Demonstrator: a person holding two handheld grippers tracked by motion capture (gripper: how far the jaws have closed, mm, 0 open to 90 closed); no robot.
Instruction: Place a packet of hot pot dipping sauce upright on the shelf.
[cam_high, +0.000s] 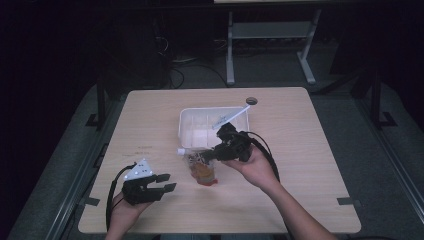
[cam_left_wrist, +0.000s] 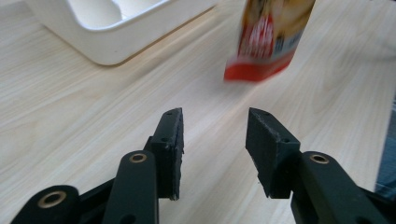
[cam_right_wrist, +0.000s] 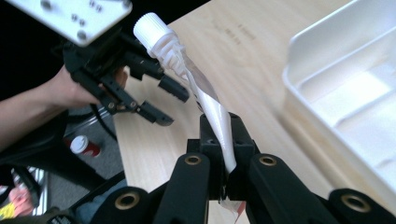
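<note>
A clear spouted pouch with orange contents and a red bottom edge hangs just over the table's middle, its white cap pointing left. My right gripper is shut on the pouch's upper part; in the right gripper view the jaws pinch the flattened pouch below its ribbed spout. The left gripper view shows the pouch's red bottom a little above the wood, blurred. My left gripper rests low at the front left, open with nothing between its pads, and also appears in the right gripper view.
A white compartment tray stands just behind the pouch, with a pale stick-shaped item leaning over its right rim. A round cable hole sits near the table's far edge. Bare wood lies left and right of the tray.
</note>
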